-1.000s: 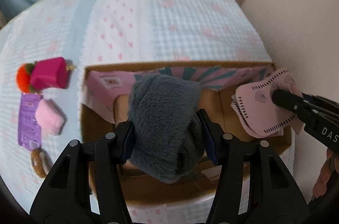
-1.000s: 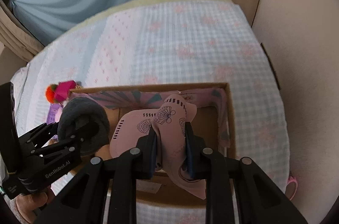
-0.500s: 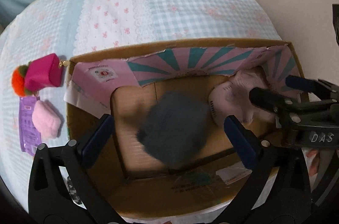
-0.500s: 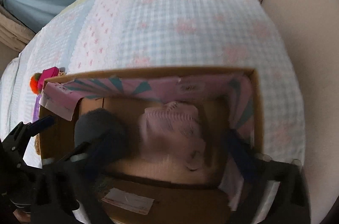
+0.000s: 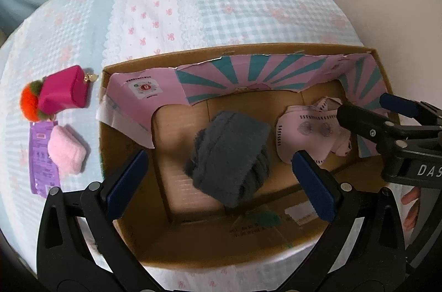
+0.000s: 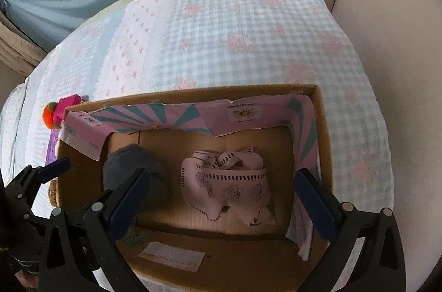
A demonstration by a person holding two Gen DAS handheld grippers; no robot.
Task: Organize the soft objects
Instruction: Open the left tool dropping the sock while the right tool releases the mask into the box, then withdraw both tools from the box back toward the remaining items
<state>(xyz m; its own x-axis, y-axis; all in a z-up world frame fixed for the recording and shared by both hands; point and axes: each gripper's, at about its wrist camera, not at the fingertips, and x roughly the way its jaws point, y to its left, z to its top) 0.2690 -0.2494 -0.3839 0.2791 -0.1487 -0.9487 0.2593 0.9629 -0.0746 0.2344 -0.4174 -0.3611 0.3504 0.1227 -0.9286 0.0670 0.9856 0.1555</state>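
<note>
Inside the cardboard box, which is set on a checked cloth, two soft things are seen lying on the floor: a grey plush bundle towards the box's left side and a pink patterned cloth piece towards its right, near each other, though contact cannot be told. The left gripper is held above the box's near edge with its fingers spread wide and nothing between them; the right gripper is likewise held over the box with its fingers wide apart, the pink piece lying free below them. Outside the box, just beyond its left wall, three things are left on the cloth: a magenta pouch with an orange pompom, a pale pink plush piece and a purple packet partly under it. The task is judged to be partly done: two items are stowed, and those beside the box's left wall appear yet to be collected.
</note>
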